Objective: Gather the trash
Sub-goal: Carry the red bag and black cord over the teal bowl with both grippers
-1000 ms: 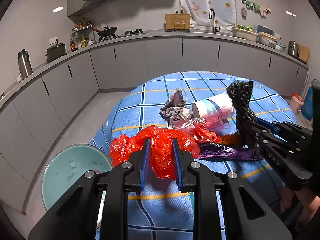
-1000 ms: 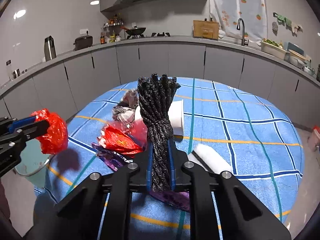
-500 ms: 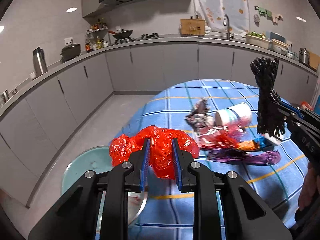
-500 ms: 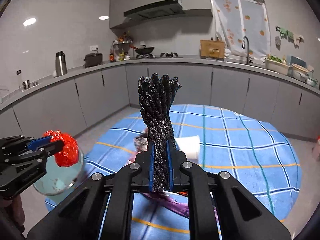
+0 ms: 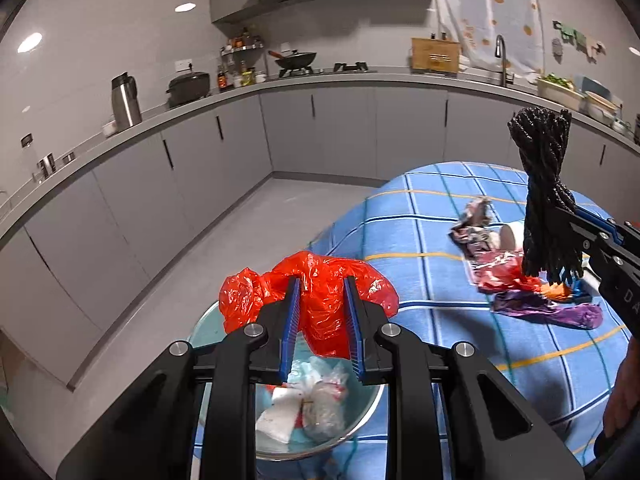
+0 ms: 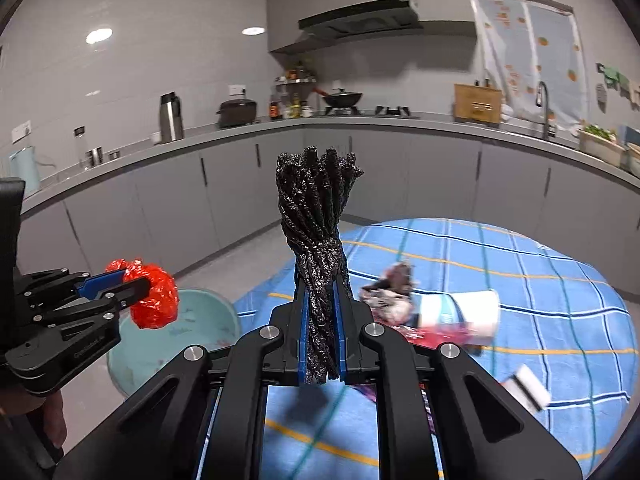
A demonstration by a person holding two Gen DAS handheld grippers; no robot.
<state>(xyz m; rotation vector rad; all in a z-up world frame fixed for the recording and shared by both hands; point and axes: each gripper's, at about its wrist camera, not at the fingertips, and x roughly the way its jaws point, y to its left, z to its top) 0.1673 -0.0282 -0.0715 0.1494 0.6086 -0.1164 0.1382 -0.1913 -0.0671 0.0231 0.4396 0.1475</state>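
Grey kitchen cabinets curving behind, blue checked worktop (image 5: 420, 280) lower right in the left wrist view. Left tongs (image 5: 320, 312) clenched on a crumpled red plastic bag (image 5: 320, 300), held at lower centre over a pale teal bin (image 5: 360, 416); much of the bin's rim hidden behind the tongs, white and clear scraps (image 5: 304, 404) inside hard to identify. Right tongs (image 6: 320, 336) clamped on a black rope bundle (image 6: 316, 220), upright at centre of the right wrist view, lower end cut off behind the fingers. Paper cup (image 6: 460, 312) and wrappers (image 6: 390, 292) on the worktop motion-blurred. Compared with a second ago: red bag moved off the worktop to above the bin, rope bundle raised higher, both grips unchanged.
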